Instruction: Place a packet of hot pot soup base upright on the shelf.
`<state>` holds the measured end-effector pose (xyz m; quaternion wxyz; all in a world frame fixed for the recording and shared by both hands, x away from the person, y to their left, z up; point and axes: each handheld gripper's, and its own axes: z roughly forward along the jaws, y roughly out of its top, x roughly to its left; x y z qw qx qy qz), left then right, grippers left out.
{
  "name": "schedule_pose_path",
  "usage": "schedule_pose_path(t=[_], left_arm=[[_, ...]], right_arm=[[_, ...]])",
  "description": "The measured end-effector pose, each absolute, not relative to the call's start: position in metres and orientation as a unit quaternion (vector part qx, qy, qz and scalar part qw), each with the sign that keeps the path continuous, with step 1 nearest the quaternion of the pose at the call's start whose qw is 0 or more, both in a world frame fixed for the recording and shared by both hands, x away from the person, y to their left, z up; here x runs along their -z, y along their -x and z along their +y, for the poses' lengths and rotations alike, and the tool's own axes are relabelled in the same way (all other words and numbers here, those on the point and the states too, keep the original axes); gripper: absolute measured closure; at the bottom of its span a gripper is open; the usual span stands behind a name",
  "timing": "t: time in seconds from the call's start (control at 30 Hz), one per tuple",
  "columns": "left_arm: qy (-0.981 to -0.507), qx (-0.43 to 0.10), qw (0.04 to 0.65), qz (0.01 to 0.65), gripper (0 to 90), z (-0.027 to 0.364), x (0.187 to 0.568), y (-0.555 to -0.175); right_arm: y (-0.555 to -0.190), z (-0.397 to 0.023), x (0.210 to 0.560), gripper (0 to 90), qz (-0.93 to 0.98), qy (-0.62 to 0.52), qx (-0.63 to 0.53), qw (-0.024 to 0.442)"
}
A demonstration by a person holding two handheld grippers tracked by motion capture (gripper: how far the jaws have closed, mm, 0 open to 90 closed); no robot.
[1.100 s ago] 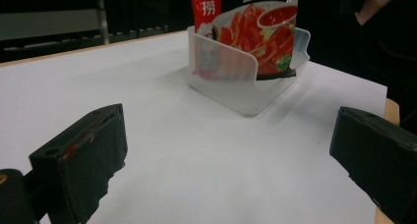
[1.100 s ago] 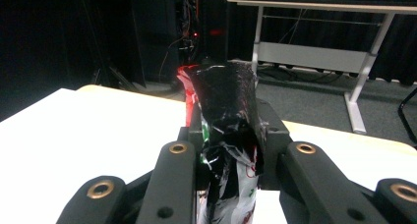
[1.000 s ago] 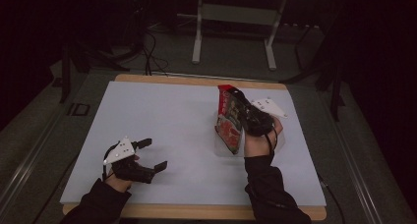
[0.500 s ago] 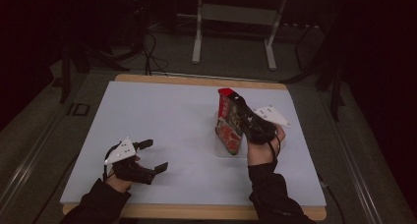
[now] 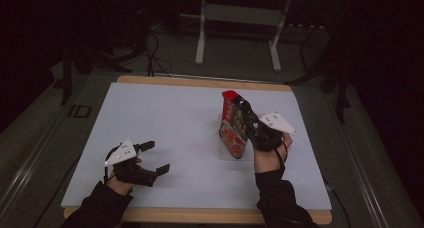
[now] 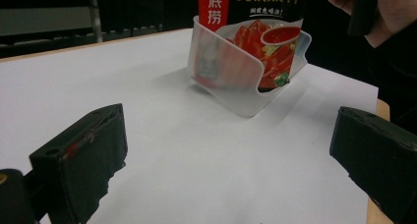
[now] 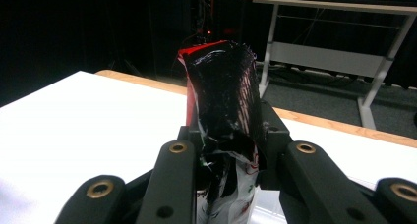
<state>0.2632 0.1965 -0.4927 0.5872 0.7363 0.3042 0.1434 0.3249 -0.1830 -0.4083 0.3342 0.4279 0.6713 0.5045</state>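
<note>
Now the left gripper [image 5: 150, 160] rests low on the near-left part of the counter [image 5: 165, 113], its fingers [image 6: 81, 155] spread wide with nothing between them; it sits where it sat a second ago, idle. Farther in, toward the right, the right gripper [image 5: 248, 124] has its fingers [image 7: 174, 177] clamped tight on the upper part of a red and black sauce pouch [image 5: 234, 123], the foil crumpling where they pinch it. The change lies here: over the last second the pouch has shifted a little toward the person and stands more upright, and its lower end now sits inside a small clear plastic bin [image 6: 231, 84] on the white counter. From the left gripper view the bin's frosted wall covers the bottom of the pouch, which leans against the far side with its printed face showing above the rim. I judge from this that the pouch is being seated in the bin and is nearly home: the bottom seems to be down, but the grip is not yet let go. The likely next need is a release, with care that the tall pouch does not tip the light bin over. Beyond the counter stands a dark floor with a table frame [image 5: 237, 33].
</note>
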Motion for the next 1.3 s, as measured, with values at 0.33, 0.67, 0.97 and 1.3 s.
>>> schedule_pose_path(t=[0.33,0.67,0.97,1.3], left_arm=[[-0.736,-0.140,0.588,0.304,1.4,0.197,0.493,-0.264],[-0.737,-0.136,0.587,0.305,1.4,0.198,0.494,-0.265],[-0.739,-0.138,0.586,0.301,1.4,0.197,0.494,-0.263],[-0.743,-0.136,0.587,0.290,1.4,0.196,0.494,-0.261]], right_arm=[[-0.328,-0.188,0.428,74.0,0.681,-0.435,-0.493,0.323],[-0.335,-0.187,0.426,42.6,0.708,-0.429,-0.491,0.273],[-0.340,-0.194,0.401,12.6,0.710,-0.411,-0.503,0.273],[-0.325,-0.196,0.372,10.7,0.712,-0.368,-0.528,0.282]])
